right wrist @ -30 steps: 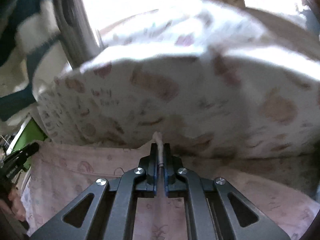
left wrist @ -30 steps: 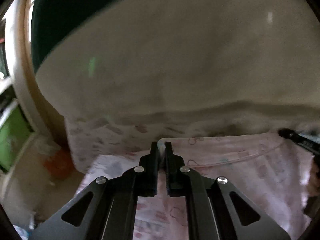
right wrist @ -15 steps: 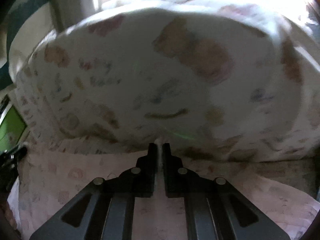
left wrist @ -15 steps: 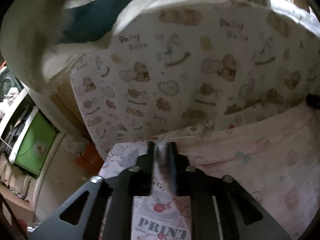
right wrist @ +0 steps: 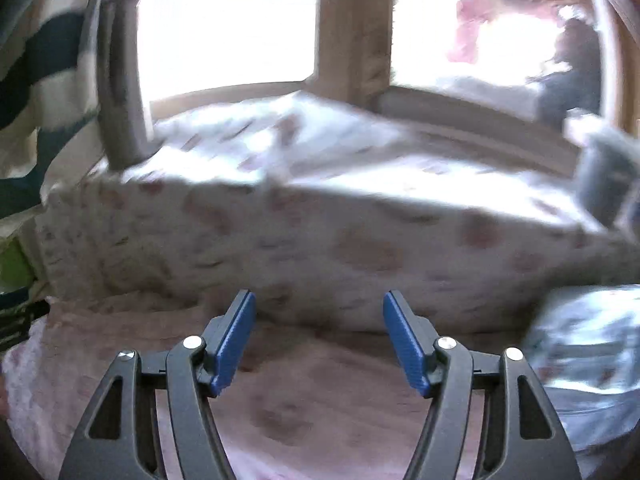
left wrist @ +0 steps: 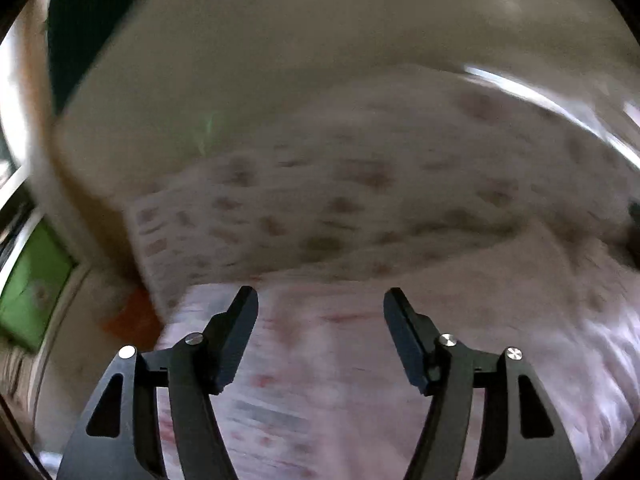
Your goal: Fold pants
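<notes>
**Both grippers opening over the pink pants, nothing between the fingers**

Left gripper (left wrist: 320, 296): jaws wide apart and opening at this moment. Black fingers (left wrist: 236, 332) clearly separated; no cloth caught between them. Below and beyond the gap lies the pink pants (left wrist: 328, 380) fabric, pale pink with faint reddish print, spread flat under the fingertips. The frame is motion-blurred, so I cannot tell whether the fingertips touch the cloth.

Just ahead of the left jaws, past the far edge of the pants: a patterned mattress (left wrist: 360, 200), cream with brown blotches, its side face rising above the pants. Further ahead and above it, a plain cream blanket (left wrist: 280, 60). To the left of the jaws and lower, a green panel (left wrist: 32, 280) and an orange patch (left wrist: 132, 316), both too blurred to identify.

Right gripper (right wrist: 319, 300): jaws also wide apart and opening. Blue pads (right wrist: 234, 336) face each other across an empty gap; nothing held. Pink pants (right wrist: 300, 400) lie beneath and between the fingers, extending to the left of the jaws. Contact cannot be judged.

Directly ahead of the right jaws: the same patterned mattress (right wrist: 340, 248), side face close beyond the fingertips. To the right of the jaws, a pale blue-white printed cloth (right wrist: 588, 352) resting beside the pants. Far ahead, a bright window with a wooden post (right wrist: 352, 32). Upper left, a striped dark-and-cream fabric (right wrist: 36, 68).
</notes>
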The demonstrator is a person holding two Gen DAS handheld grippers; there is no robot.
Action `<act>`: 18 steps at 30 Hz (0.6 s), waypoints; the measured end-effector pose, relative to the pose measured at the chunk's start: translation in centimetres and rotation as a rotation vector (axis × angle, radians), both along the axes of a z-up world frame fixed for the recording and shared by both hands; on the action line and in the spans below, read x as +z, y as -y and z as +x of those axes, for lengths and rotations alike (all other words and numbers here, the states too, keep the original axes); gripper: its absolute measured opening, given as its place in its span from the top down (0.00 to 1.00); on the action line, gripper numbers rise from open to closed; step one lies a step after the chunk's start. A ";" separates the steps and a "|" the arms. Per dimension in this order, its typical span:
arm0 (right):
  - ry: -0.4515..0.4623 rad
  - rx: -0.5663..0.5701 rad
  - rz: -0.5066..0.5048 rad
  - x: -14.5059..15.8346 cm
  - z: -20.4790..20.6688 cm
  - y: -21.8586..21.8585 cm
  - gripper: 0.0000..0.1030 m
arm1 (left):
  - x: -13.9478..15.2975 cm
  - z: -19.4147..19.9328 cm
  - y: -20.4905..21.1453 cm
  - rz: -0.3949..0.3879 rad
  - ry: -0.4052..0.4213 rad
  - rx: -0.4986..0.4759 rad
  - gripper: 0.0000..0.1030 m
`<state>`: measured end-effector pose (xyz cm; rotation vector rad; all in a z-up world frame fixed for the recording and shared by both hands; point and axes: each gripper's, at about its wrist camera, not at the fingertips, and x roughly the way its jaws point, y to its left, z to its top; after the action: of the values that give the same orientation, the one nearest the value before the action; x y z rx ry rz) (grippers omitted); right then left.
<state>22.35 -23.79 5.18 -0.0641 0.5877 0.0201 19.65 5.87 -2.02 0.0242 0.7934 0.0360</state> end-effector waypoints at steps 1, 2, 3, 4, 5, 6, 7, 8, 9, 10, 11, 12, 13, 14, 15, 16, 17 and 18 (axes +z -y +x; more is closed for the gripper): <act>0.006 -0.007 0.008 0.5 -0.6 1.1 0.35 | -0.1 -0.4 1.2 0.004 0.004 -0.032 0.38; 0.008 -0.012 0.023 0.8 -0.7 1.8 0.35 | -0.3 -0.8 2.6 0.008 0.001 -0.072 0.39; 0.012 -0.021 0.042 1.1 -1.6 3.0 0.35 | -0.3 -1.2 3.9 0.001 0.001 -0.123 0.39; 0.020 -0.034 0.058 1.1 -2.2 3.9 0.35 | -0.1 -1.7 5.1 -0.014 0.011 -0.177 0.39; 0.029 -0.044 0.070 1.0 -2.9 4.8 0.35 | 0.2 -2.3 6.5 -0.023 0.020 -0.219 0.40; 0.038 -0.053 0.073 1.1 -3.8 5.9 0.35 | 0.5 -2.6 7.5 -0.028 0.025 -0.241 0.40; 0.051 -0.060 0.068 1.4 -4.6 6.6 0.35 | 0.7 -3.0 8.5 -0.041 0.028 -0.262 0.40; 0.071 -0.073 0.062 1.8 -5.6 7.8 0.35 | 1.0 -3.2 9.7 -0.056 0.025 -0.295 0.40; 0.086 -0.081 0.061 2.1 -6.4 8.6 0.35 | 1.1 -3.3 10.8 -0.061 0.018 -0.323 0.40; 0.102 -0.085 0.068 2.5 -7.3 9.5 0.35 | 1.3 -3.3 11.6 -0.058 0.017 -0.333 0.40; 0.112 -0.087 0.077 2.8 -8.1 10.4 0.35 | 1.6 -3.2 12.5 -0.045 0.023 -0.340 0.40; 0.118 -0.090 0.100 3.1 -8.7 11.5 0.35 | 1.7 -3.1 13.2 -0.033 0.027 -0.345 0.40; 0.113 -0.093 0.116 3.3 -9.1 12.1 0.35 | 1.9 -3.0 14.0 -0.025 0.026 -0.347 0.40; 0.092 -0.103 0.136 3.5 -9.2 12.9 0.35 | 2.4 -2.7 14.7 -0.025 0.022 -0.344 0.40; 0.058 -0.124 0.144 3.5 -9.0 13.5 0.35 | 2.6 -2.2 15.1 -0.032 0.016 -0.342 0.40; 0.028 -0.143 0.149 3.4 -9.0 13.9 0.35 | 2.9 -1.8 15.9 -0.039 0.011 -0.343 0.40; 0.004 -0.156 0.156 3.2 -9.2 14.5 0.35 | 3.4 -1.3 16.8 -0.041 0.015 -0.346 0.40; -0.022 -0.165 0.164 3.0 -9.3 14.9 0.35 | 3.8 -1.0 17.4 -0.037 0.025 -0.344 0.40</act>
<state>13.04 -38.69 8.22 0.1438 0.6095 -0.0918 18.62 -11.51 1.82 0.1250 0.7556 -0.3037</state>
